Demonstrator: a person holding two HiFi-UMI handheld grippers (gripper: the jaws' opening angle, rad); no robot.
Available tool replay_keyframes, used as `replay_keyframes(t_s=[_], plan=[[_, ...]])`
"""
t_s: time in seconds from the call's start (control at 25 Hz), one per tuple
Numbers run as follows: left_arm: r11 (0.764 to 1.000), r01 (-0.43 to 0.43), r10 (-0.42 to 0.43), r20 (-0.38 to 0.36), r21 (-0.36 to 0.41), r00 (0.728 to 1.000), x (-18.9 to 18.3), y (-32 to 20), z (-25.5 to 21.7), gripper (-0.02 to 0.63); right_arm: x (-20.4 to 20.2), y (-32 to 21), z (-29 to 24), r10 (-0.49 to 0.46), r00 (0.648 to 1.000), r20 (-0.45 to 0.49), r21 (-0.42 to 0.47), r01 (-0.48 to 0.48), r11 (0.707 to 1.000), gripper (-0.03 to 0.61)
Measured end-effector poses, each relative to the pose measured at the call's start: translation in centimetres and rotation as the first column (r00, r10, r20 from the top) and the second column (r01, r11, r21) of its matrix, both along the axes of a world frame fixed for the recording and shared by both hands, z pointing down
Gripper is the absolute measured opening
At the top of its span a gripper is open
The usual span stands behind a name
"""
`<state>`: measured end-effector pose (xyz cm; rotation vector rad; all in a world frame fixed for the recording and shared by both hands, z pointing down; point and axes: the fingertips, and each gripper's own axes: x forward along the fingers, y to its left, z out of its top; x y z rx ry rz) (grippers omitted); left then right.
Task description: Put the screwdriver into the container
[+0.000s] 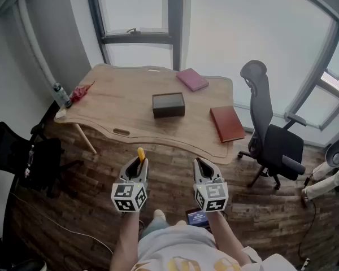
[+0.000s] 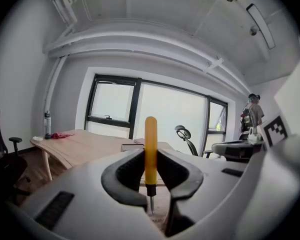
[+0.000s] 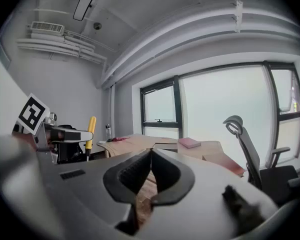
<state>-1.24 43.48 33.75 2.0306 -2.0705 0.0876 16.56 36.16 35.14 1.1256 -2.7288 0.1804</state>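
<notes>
My left gripper [image 1: 139, 165] [image 2: 150, 156] is shut on a screwdriver [image 2: 150, 149] with a yellow handle, held upright with its metal tip pointing down. The handle's top [image 1: 140, 153] sticks up above the jaws in the head view. The same screwdriver [image 3: 91, 132] shows at the left of the right gripper view. My right gripper [image 1: 204, 165] [image 3: 150, 159] is shut with nothing in it. Both grippers hang over the wooden floor, short of the table. The container [image 1: 169, 104], a dark rectangular box, stands near the middle of the wooden table [image 1: 118, 103].
A pink book [image 1: 192, 79] lies at the table's far side and a red book [image 1: 227, 123] at its right end. A bottle [image 1: 61, 94] and a red cloth [image 1: 81, 91] are at the left corner. An office chair [image 1: 271, 134] stands to the right, a black chair [image 1: 22, 154] to the left.
</notes>
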Motion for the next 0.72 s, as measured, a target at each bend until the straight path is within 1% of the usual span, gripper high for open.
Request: replay_keyframes(t_s=[0.52,0.72], plan=[[1.0,0.009,-0.009,0.0,-0.007,1.0,0.3,-0.6,0.2,0.08,0.5,-0.7,0.3,0.002,1.0,0.006,-0.013,-0.002,1.0,0.031],[1.0,0.015,-0.015,0.004,-0.006,1.0,0.5,-1.0,0.2,0.08,0.7,-1.1,0.3,-0.011,1.0,0.016,-0.007,0.011,1.0,0.031]])
